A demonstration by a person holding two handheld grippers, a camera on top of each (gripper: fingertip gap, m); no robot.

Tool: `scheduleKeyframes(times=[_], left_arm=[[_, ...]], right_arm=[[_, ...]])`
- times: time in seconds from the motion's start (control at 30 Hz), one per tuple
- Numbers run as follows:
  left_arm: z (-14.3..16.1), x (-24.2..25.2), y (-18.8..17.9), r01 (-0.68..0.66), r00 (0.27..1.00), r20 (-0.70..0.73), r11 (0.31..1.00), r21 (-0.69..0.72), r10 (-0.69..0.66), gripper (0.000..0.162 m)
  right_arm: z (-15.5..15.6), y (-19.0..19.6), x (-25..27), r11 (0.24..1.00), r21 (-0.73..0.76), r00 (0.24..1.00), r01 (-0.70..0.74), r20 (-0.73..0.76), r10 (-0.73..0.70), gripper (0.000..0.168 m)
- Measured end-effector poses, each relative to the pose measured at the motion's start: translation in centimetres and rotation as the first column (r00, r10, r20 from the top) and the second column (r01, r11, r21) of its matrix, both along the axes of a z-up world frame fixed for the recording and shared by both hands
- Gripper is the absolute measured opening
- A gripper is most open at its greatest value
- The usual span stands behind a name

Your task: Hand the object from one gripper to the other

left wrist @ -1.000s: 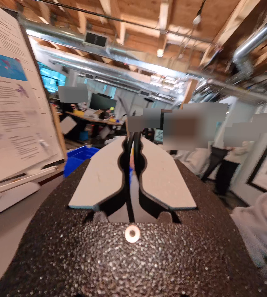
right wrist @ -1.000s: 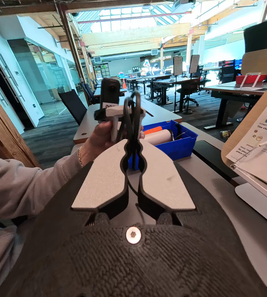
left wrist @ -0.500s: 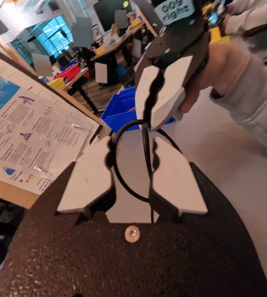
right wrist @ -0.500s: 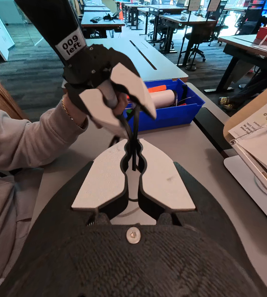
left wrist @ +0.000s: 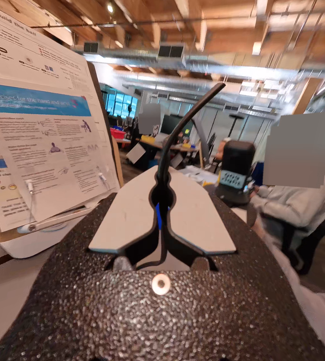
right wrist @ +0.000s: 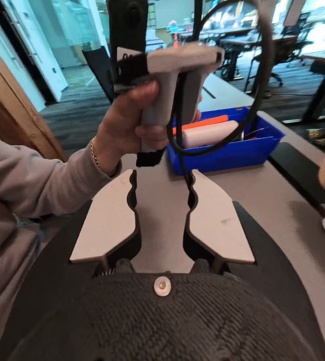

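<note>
The black cable (left wrist: 181,125) is pinched between your left gripper (left wrist: 162,175)'s fingers, which are clenched on it at the centre of the left wrist view; one free end rises from the tips toward the upper middle of that frame, and a thin run trails back between the fingers.

In the right wrist view the same cable (right wrist: 263,78) hangs as a large loop in the upper right, above the blue bin (right wrist: 226,156), with a straight strand dropping toward the centre. Your right gripper (right wrist: 162,173) is released, fingers spread wide with nothing between them; that strand lies just beside or against the right fingertip (right wrist: 194,175), I cannot tell which.

So the cable sits up and slightly right of your right gripper, its long axis near vertical. The handover looks complete; clear the right gripper away downward without snagging the strand.
</note>
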State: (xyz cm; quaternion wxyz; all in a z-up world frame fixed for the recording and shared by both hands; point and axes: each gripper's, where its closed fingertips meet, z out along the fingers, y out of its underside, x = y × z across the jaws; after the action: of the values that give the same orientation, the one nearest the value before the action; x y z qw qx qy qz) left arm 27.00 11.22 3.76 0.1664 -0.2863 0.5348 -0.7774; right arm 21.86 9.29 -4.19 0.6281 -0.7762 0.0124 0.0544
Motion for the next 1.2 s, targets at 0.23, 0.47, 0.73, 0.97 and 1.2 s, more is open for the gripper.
scheduleKeyframes(times=[0.23,0.47,0.73,0.97,1.2], left_arm=[[0.8,-0.5,0.1,0.059,0.998,-0.009,0.992,-0.11,-0.06,0.001],[-1.2,1.8,2.4,-0.091,0.989,-0.126,0.994,-0.055,0.083,0.004],[-3.4,1.8,2.6,0.04,0.98,-0.2,0.996,0.085,-0.022,0.089],[-7.3,-2.3,-3.6,0.242,0.965,-0.206,0.842,0.483,-0.16,0.061],[-9.9,0.5,-6.7,0.053,0.995,-0.1,0.749,0.661,0.018,0.077]], right_arm=[[-2.2,2.8,1.9,0.994,-0.071,0.989,0.083,0.124,-0.074,0.005],[0.3,0.7,0.3,1.0,0.01,0.994,-0.007,0.109,0.006,0.003],[3.7,-2.9,2.2,0.977,0.144,0.987,0.16,0.0,-0.162,0.003],[6.1,-3.9,4.6,0.899,0.295,0.946,0.322,-0.124,-0.299,0.003],[6.3,-3.1,4.5,0.893,0.312,0.946,0.323,-0.147,-0.291,0.003]])
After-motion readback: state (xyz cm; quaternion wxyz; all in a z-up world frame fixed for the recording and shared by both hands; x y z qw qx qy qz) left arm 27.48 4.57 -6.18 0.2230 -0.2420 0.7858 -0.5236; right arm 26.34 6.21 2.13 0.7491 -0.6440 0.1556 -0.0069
